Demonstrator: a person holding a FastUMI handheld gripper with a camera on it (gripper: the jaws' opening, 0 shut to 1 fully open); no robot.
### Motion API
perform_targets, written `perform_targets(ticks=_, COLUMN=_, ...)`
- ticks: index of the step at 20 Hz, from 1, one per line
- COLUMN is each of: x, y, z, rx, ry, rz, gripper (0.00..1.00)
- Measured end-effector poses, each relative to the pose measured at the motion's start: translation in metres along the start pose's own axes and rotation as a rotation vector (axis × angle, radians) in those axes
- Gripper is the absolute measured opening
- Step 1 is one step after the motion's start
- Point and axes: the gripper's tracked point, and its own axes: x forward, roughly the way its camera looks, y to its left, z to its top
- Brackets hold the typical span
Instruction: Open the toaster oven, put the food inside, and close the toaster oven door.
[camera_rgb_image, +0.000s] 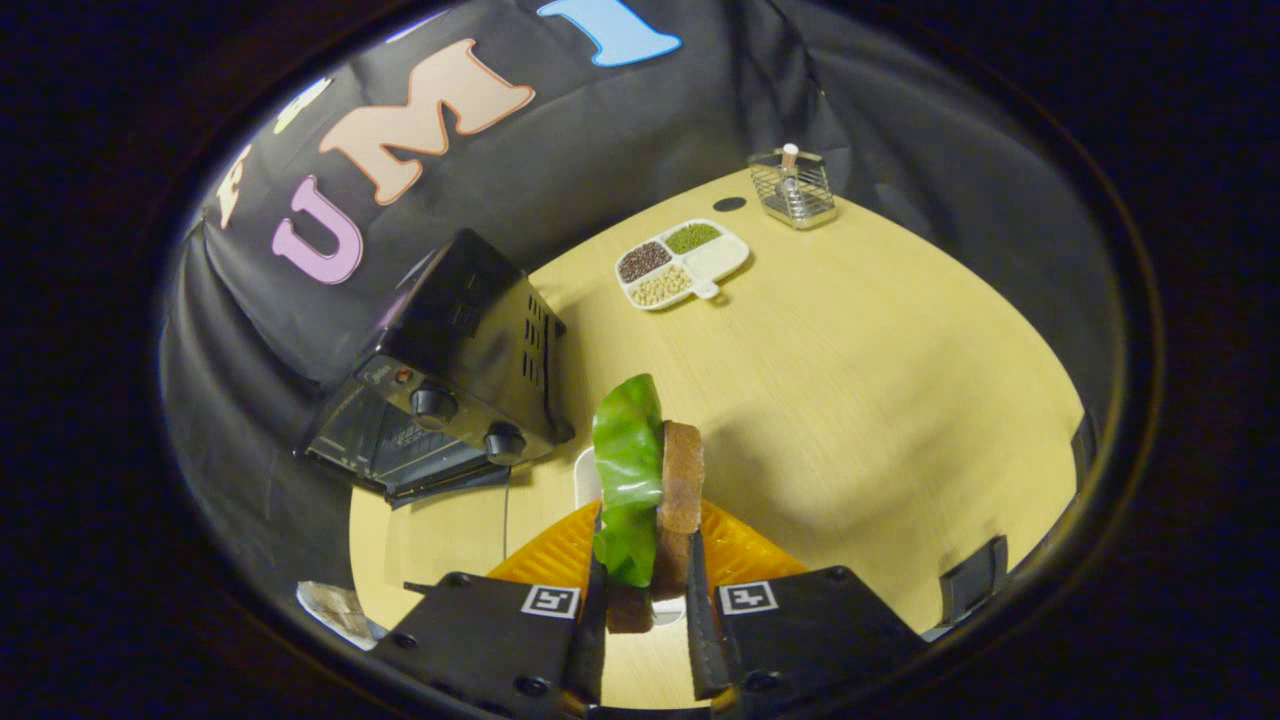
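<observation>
Claw (645, 580) pinches the sandwich (655, 490) above the counter (850, 380); carrying step, next swing to ten o'clock into the open oven (450, 380).

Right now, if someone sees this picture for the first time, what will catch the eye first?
First, the sandwich: a green leaf against brown bread, held upright between the gripper fingers, above an orange tray. Next, the black toaster oven beyond the fingers to the left, its door hanging open. Farther back on the wooden table lies a white dish with four kinds of beans, near a wire basket.
</observation>
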Motion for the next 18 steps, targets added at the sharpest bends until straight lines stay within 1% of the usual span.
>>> perform_targets(ticks=1, x=-0.007, y=0.010, z=0.003, rx=-0.015, ry=-0.015, rz=0.015, gripper=0.36)
perform_targets(ticks=3, x=-0.021, y=0.035, z=0.005, rx=-0.045, ry=-0.021, rz=0.073, gripper=0.36)
perform_targets(ticks=6, x=-0.033, y=0.078, z=-0.005, rx=-0.042, ry=0.017, rz=0.171, gripper=0.36)
perform_targets(ticks=12, x=-0.037, y=0.156, z=-0.039, rx=0.058, ry=0.131, rz=0.315, gripper=0.36)
perform_targets(ticks=15, x=-0.028, y=0.191, z=-0.050, rx=0.123, ry=0.182, rz=0.364, gripper=0.36)
perform_targets(ticks=18, x=-0.012, y=0.224, z=-0.057, rx=0.201, ry=0.205, rz=0.412, gripper=0.36)
